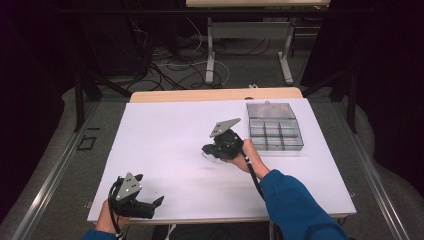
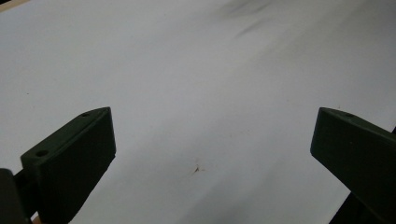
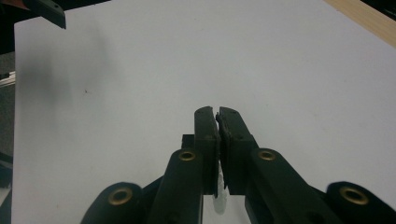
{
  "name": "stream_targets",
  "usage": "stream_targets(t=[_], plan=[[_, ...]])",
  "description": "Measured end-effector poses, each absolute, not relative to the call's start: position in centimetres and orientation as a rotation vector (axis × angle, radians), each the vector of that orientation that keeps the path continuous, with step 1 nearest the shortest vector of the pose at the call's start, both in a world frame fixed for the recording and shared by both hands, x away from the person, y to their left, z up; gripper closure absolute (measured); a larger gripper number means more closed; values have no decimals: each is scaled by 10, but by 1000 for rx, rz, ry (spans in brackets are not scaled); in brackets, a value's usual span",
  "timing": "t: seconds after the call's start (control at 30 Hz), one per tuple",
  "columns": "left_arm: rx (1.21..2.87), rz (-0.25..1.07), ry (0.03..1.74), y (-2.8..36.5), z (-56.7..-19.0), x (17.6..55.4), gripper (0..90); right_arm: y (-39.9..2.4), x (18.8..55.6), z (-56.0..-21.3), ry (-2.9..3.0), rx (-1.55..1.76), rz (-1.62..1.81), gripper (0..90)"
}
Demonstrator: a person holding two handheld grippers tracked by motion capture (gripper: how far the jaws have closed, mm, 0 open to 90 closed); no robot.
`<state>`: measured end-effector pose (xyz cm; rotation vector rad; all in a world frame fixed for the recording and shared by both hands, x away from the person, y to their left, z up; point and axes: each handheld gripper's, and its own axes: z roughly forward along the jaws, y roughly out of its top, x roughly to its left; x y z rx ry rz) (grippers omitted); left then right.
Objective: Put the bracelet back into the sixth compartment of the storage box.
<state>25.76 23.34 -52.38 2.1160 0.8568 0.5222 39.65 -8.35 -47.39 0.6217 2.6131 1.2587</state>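
My right gripper (image 1: 207, 150) hovers over the middle of the white table sheet (image 1: 165, 135), held by a hand with a blue sleeve. In the right gripper view its jaws (image 3: 218, 112) are pressed together, and a small pale thing (image 3: 220, 199) shows in the slit below them, apparently pinched; what it is I cannot tell. My left gripper (image 1: 149, 189) rests at the table's near left corner. Its jaws (image 2: 212, 140) stand wide apart over bare sheet with nothing between them.
A clear compartment box (image 1: 274, 132) with its lid (image 1: 270, 110) folded back sits at the back right of the sheet. The table's wooden edge (image 1: 215, 94) runs along the far side. Beyond it stand cables and another table's legs.
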Motion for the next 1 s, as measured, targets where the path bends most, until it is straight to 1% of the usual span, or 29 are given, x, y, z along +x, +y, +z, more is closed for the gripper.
stream_targets(t=[0.67,1.0], plan=[[2120,525,852,233,-523,259,0,-147,379,-475,2542,733,1251,870],[2114,516,850,234,-524,259,0,-165,370,-476,2518,769,1253,869]])
